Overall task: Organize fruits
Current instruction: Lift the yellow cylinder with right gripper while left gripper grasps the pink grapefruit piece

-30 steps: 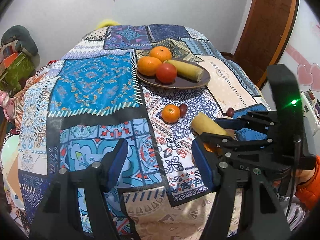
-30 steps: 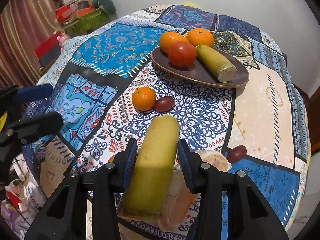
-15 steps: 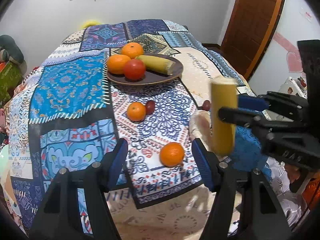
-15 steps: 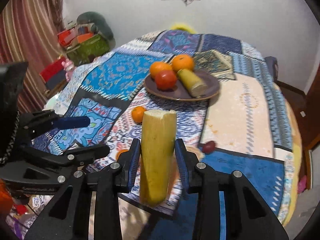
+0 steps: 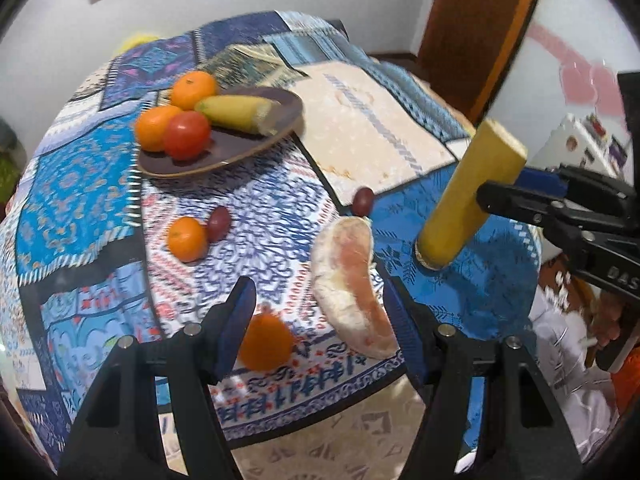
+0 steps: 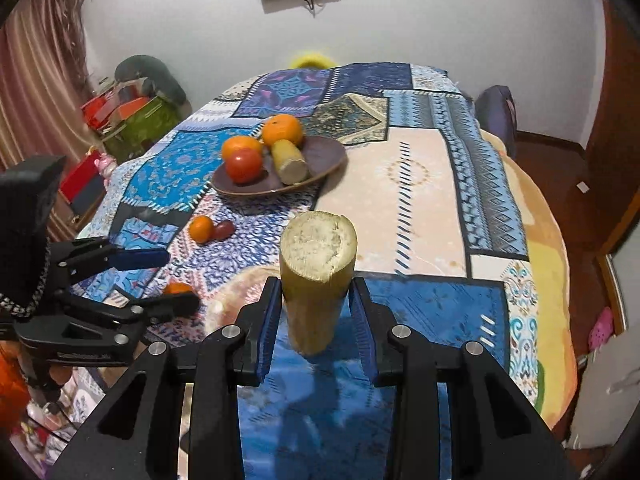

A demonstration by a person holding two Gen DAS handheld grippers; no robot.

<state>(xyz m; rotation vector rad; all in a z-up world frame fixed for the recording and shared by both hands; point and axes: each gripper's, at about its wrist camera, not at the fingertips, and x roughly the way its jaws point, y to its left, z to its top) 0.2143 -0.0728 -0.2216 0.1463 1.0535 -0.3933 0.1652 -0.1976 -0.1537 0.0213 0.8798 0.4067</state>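
Right gripper (image 6: 316,312): blue pads clamped on the sides of a sugarcane piece (image 6: 316,276), gripped about mid-length, lifted clear of the patchwork tablecloth (image 6: 416,184). Cane's long axis near upright, leaning slightly; cut pale end uppermost and facing the right wrist camera, lower end hanging below the pads over a blue patch of cloth. In the left wrist view the same sugarcane piece (image 5: 466,196) well right of and beyond the brown plate (image 5: 280,128), top tilted away to the right, held by the right gripper (image 5: 508,188) reaching in from the right edge. Compared with a second ago: cane then lying low and pointing forward toward the plate, near the cloth; now raised and swung up almost vertical. Left gripper (image 5: 320,328): jaws apart, nothing between the pads, poised over the near edge of the table; same gap as a second ago, view shifted rightward. Below it, nearer than the plate: a pomelo segment (image 5: 352,284) and a blurred tangerine (image 5: 266,342). Midway toward the plate: a second tangerine (image 5: 187,239) touching a dark grape (image 5: 219,218); another grape (image 5: 363,201) just beyond the pomelo segment. On the plate: two tangerines, a tomato (image 5: 186,135) and a second cane piece (image 5: 236,112) lying on its side.
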